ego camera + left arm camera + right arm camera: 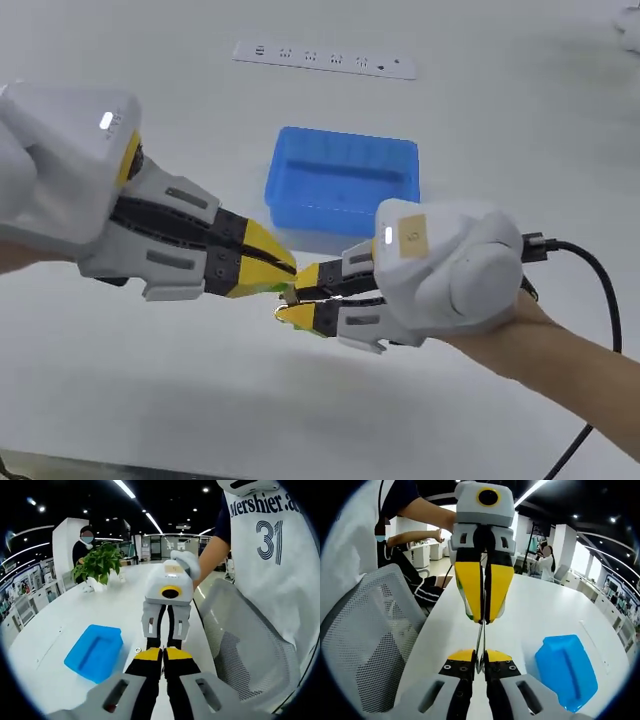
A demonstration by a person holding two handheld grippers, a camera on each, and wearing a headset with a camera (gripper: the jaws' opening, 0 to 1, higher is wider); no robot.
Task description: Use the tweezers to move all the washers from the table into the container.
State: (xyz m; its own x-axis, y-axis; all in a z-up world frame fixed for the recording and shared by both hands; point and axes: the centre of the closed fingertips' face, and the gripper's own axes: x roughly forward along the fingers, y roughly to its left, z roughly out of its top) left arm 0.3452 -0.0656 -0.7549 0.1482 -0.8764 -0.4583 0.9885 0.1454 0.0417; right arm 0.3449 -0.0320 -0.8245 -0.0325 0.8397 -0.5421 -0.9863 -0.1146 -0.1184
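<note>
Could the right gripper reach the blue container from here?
Probably yes: the container sits just beyond the right gripper with bare table between, but the left gripper also clamps the tweezers.

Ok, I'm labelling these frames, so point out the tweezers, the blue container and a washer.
tweezers point(480, 645): right gripper view, middle of the thin metal shaft.
blue container point(320, 215): head view, its front wall.
washer point(138, 650): left gripper view, the small ring itself.

White shirt point(280, 595) reads "Mershier.a"; number 31.
</note>
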